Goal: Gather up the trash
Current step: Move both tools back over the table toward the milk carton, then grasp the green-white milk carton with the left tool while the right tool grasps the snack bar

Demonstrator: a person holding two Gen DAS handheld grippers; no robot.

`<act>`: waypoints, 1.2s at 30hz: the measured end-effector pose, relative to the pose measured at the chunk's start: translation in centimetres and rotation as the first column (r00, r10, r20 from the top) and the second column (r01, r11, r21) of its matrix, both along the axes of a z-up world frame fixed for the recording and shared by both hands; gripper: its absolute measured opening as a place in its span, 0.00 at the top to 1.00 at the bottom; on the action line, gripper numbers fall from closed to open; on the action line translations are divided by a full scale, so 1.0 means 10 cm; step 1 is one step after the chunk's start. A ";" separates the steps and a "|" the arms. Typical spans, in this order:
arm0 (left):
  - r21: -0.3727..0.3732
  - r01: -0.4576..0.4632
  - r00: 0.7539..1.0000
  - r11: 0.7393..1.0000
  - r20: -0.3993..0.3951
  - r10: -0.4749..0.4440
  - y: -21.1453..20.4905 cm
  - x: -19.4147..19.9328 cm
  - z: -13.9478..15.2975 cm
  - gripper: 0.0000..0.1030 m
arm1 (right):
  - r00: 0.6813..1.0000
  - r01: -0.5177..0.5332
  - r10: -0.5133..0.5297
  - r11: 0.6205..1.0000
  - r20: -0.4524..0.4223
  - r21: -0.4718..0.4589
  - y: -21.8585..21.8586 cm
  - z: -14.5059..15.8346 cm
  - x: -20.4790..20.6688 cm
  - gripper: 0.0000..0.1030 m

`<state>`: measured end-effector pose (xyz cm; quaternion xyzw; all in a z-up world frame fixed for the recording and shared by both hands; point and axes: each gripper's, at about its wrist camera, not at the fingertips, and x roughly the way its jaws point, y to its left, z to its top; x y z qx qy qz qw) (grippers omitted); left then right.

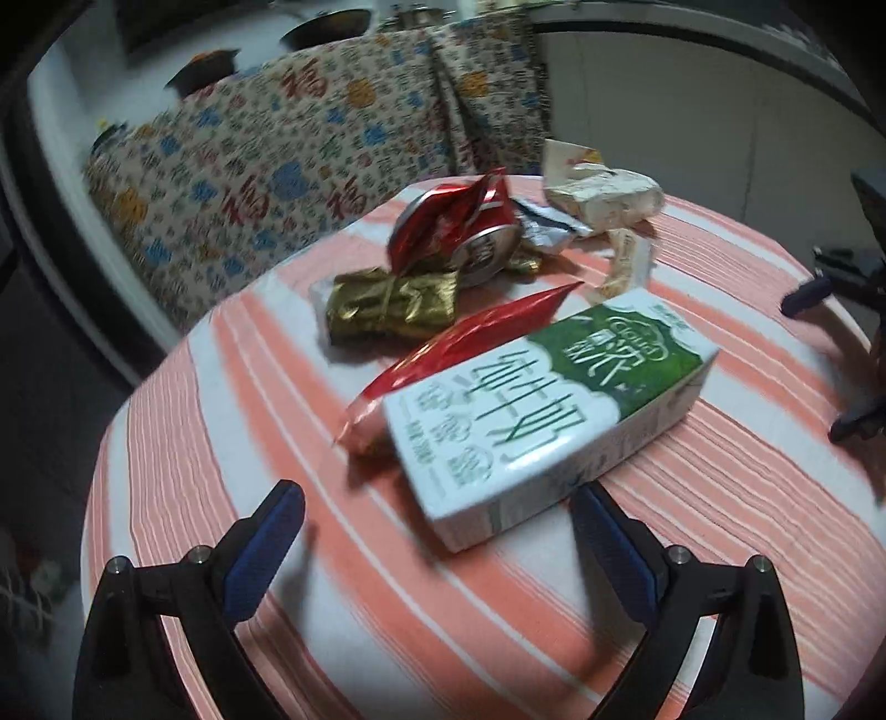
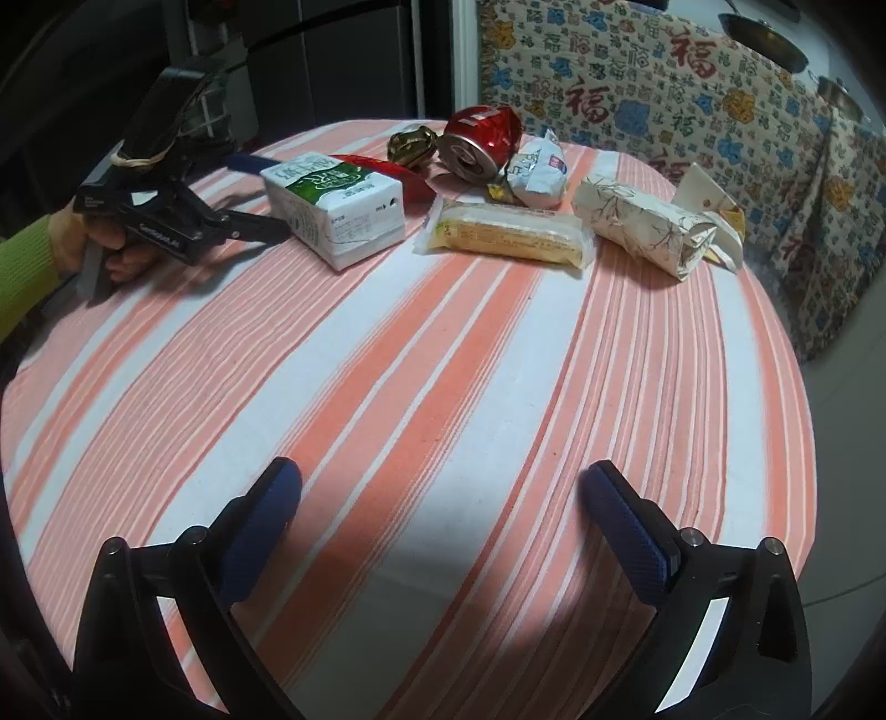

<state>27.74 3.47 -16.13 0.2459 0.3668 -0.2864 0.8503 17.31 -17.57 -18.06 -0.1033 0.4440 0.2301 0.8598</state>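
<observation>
A green and white milk carton (image 1: 548,410) lies on its side on the striped tablecloth (image 1: 221,443), just ahead of my open left gripper (image 1: 437,515); it also shows in the right wrist view (image 2: 338,202). Behind it lie a red wrapper (image 1: 465,338), a gold wrapper (image 1: 387,304), a crushed red can (image 1: 459,232) and crumpled white paper packaging (image 1: 603,194). My right gripper (image 2: 440,498) is open and empty over bare cloth, well short of the trash. A clear yellow snack wrapper (image 2: 509,232) and a white floral paper bundle (image 2: 648,227) lie ahead of it.
The table (image 2: 387,415) is round, its edge curving away on both sides. A chair or bench draped in patterned cloth (image 1: 277,166) stands behind it. Dark pans (image 1: 326,25) sit on a counter beyond. The left gripper's handle and hand (image 2: 138,221) show at the table's left.
</observation>
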 end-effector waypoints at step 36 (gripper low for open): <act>-0.170 0.076 0.968 0.982 -0.223 -0.114 -0.48 -0.52 0.13 0.49 | 1.000 -0.002 0.002 1.000 0.002 0.000 0.01 -0.01 0.01 0.00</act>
